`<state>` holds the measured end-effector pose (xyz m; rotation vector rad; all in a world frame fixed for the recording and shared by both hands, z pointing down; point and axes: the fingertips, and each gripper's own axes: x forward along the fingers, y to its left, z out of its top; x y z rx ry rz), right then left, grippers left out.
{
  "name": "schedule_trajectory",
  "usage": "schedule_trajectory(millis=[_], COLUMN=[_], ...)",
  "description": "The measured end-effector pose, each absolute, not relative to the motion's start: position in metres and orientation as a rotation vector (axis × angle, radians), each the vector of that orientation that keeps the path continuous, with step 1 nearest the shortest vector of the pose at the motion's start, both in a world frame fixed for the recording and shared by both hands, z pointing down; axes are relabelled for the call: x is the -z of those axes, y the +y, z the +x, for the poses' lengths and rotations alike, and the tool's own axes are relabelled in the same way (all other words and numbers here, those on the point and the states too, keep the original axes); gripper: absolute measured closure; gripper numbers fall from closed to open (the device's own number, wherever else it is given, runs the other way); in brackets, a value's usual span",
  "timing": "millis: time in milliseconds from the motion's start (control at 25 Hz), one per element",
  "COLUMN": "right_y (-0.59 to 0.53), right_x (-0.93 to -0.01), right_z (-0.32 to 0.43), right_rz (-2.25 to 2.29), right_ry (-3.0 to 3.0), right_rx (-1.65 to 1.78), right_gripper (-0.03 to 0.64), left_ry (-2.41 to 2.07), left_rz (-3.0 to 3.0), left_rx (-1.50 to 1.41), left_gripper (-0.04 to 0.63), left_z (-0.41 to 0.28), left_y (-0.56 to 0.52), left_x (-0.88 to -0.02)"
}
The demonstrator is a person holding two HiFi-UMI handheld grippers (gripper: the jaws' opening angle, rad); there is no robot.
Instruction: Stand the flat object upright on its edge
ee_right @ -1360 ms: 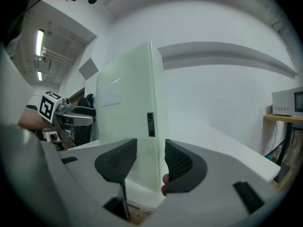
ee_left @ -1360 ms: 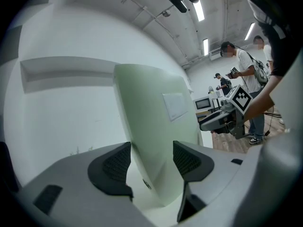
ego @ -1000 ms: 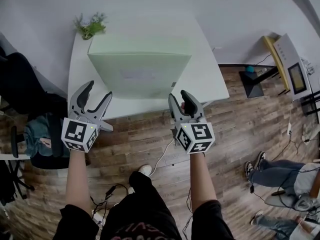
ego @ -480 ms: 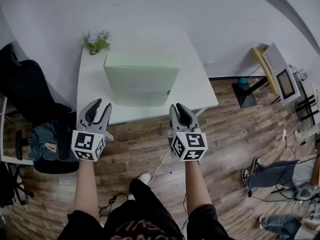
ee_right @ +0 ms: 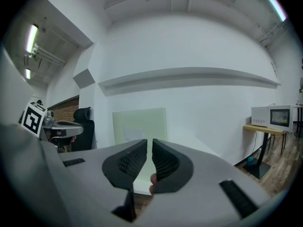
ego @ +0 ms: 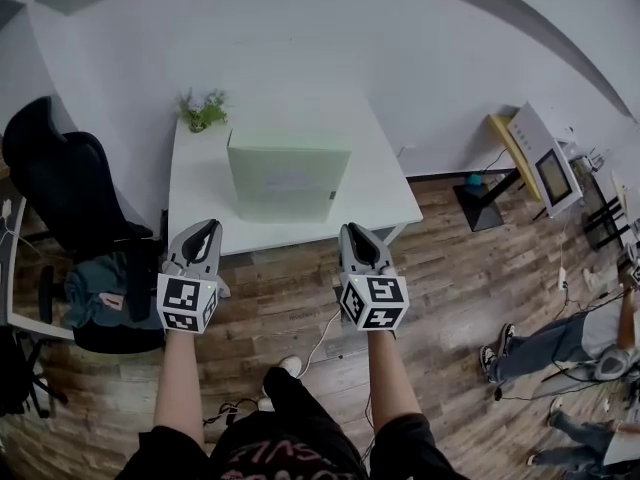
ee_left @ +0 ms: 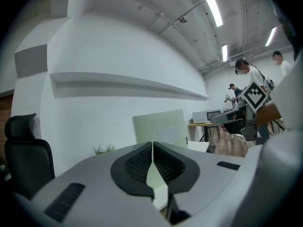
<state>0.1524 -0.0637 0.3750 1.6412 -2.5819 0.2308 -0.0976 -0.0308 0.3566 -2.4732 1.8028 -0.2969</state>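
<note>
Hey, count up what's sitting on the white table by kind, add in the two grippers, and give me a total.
Green flat panel, standing upright: 1
Small plant: 1
Grippers: 2, left gripper and right gripper; their jaws have just been closing, are now together, nothing between them
Total: 4

Left gripper (ego: pixel 205 231) and right gripper (ego: pixel 356 234) level on outstretched forearms, jaws just closed together, nothing between

An office-like workroom is indicated: a white table (ego: pixel 195 203) is set at 12 o'clock against a plain white wall, a black office chair (ego: pixel 55 183) at 9 o'clock, a cable (ego: pixel 322 330) is trailed over the wood-plank floor (ego: pixel 470 258) at 6 o'clock, and strip lights (ee_left: pixel 213 6) are mounted on an exposed ceiling.
</note>
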Motion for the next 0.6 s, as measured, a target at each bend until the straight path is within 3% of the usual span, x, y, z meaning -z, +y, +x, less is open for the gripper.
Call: schedule_trajectory(millis=[600], right_y=[-0.016], right_x=[-0.339], right_z=[0.156], right_rz=[1.687], right_ry=[-2.573], right_rx=[-0.181], right_gripper=[0.581], left_ry=[1.842], left_rz=[-2.47], left_rx=[0.242], left_gripper=[0.581], left_z=[-0.103], left_y=[0.018], left_x=[-0.33])
